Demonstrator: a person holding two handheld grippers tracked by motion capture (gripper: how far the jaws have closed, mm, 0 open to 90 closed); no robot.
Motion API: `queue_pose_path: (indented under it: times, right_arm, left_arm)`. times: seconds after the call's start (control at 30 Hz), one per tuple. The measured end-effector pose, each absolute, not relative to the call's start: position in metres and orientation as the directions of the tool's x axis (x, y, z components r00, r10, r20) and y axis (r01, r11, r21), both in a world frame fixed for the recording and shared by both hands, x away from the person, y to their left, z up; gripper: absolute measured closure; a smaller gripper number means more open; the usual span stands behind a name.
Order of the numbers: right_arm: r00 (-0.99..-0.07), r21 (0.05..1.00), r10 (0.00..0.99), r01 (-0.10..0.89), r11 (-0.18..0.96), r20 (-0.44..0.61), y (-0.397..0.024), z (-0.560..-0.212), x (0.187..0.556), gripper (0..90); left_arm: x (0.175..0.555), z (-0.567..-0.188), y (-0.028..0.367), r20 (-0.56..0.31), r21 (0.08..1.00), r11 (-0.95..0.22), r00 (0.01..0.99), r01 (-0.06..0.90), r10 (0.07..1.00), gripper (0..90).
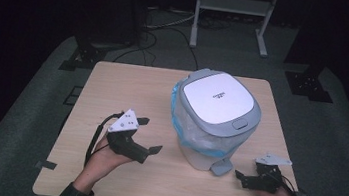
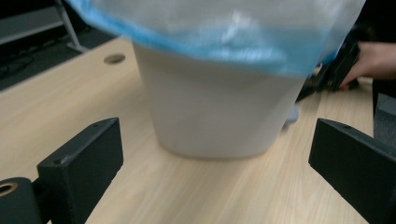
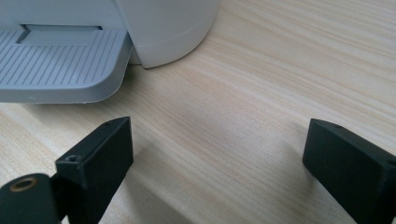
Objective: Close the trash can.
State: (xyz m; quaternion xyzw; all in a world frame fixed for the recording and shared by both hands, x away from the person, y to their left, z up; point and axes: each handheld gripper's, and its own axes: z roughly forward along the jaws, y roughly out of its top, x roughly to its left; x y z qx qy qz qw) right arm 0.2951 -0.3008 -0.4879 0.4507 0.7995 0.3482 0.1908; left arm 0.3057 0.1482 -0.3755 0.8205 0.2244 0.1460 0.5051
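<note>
Bin [image 1: 212, 120] is the word for the white pedal can that stands upright near the middle of the table [image 1: 113, 85], with its grey lid [image 1: 217, 101] closed and a blue-edged plastic bag [image 1: 181, 129] hanging out under the lid. Its grey foot pedal [image 1: 222, 165] sticks out low at the front, toward the person.

From the left gripper [image 1: 150, 136], the bin is to the right and near, but not touching. From the right gripper [image 1: 239, 176], the pedal is just to the left, closer than anything is to the left gripper. So the right hand looks best placed to press the pedal.

Both grippers have their jaws wide apart. Nothing is between them. In the right gripper view, the pedal [image 3: 60, 65] lies just past the left jaw, and bare wood sits in the gap.
</note>
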Motion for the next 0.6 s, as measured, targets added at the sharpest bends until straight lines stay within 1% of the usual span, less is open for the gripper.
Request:
queue_pose_path:
  times: [0.17,0.2,0.23,0.3,0.6]
  right_arm:
    - [-0.521,0.729,0.854,0.588,0.351,0.009,-0.301,-0.488,0.295,7.5]
    - [-0.521,0.728,0.854,0.588,0.351,0.009,-0.301,-0.488,0.295,7.5]
    - [-0.521,0.728,0.854,0.588,0.351,0.009,-0.301,-0.488,0.295,7.5]
    - [-0.521,0.729,0.854,0.588,0.351,0.010,-0.301,-0.488,0.295,7.5]
    - [-0.520,0.729,0.854,0.589,0.349,0.011,-0.301,-0.488,0.295,7.5]
  left_arm:
    - [0.304,-0.393,0.156,0.007,0.876,-0.411,0.844,0.254,0.537,2.2]
    - [0.304,-0.403,0.160,0.000,0.867,-0.415,0.834,0.274,0.551,2.1]
    - [0.304,-0.403,0.160,0.000,0.867,-0.415,0.834,0.274,0.551,2.2]
    - [0.303,-0.417,0.167,0.004,0.850,-0.435,0.823,0.297,0.568,2.1]
    - [0.298,-0.445,0.181,-0.011,0.803,-0.475,0.807,0.359,0.591,2.1]
